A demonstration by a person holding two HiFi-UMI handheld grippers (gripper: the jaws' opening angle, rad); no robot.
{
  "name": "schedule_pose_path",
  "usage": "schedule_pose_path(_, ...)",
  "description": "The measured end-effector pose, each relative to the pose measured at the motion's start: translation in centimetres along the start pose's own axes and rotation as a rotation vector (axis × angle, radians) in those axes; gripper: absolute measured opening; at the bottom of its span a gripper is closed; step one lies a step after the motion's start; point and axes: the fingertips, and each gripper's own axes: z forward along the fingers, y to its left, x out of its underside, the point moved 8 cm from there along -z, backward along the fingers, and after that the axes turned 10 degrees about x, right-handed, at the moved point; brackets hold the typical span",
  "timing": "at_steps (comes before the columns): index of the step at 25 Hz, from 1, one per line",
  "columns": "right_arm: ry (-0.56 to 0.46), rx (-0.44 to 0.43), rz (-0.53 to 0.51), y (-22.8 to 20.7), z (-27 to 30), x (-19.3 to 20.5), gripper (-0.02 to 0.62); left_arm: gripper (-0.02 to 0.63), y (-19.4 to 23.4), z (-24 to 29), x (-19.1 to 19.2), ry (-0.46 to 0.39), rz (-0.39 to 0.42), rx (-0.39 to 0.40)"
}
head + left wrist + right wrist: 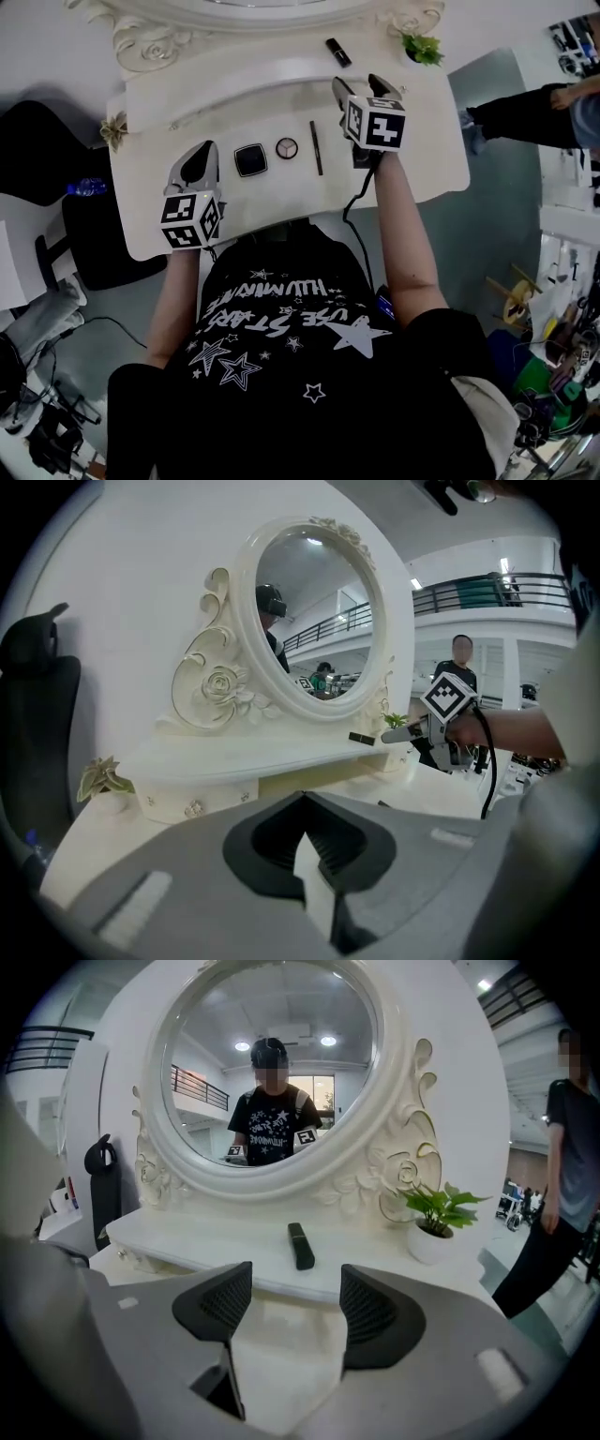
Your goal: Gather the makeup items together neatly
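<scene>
Makeup is lying in a row in front of the mirror [267, 1063]: a square black compact [250, 159], a round compact [287, 147] and a thin pencil [316, 147]. A black lipstick tube [300, 1245] is lying closer to the mirror, on the shelf [187, 1237]. You are holding your left gripper [301, 799] with its jaws pressed together and empty. Your right gripper [294, 1307] is pointing at the mirror, its jaws wide apart with nothing between them.

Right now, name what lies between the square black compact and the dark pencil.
The small round compact lies between them, shown in the head view.
</scene>
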Motion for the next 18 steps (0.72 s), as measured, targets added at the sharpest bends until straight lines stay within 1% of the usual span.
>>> schedule_pose_path(6, -0.024, -0.026, -0.025, -0.4, 2.5, -2.1, 0.322, 0.0, -0.8, 1.1, -0.4, -0.016, -0.021, -0.056)
schedule_pose_path(12, -0.011, -0.077, -0.055, 0.4, 4.7, -2.8, 0.339, 0.0, -1.3, 1.2, -0.4, -0.015, -0.026, -0.091)
schedule_pose_path(15, -0.005, -0.07, -0.087, 0.6, 5.4, -3.2, 0.345, 0.0, -1.2, 1.2, -0.3, -0.013, -0.033, -0.109)
schedule_pose_path(16, -0.002, -0.063, -0.1, 0.7, 5.5, -3.3, 0.331, 0.0, -1.2, 1.1, -0.2, -0.012, -0.036, -0.114)
schedule_pose_path(18, 0.007, -0.055, -0.115, 0.8, 5.9, -3.5, 0.281, 0.0, -1.0, 1.1, 0.0, -0.011, -0.042, -0.122)
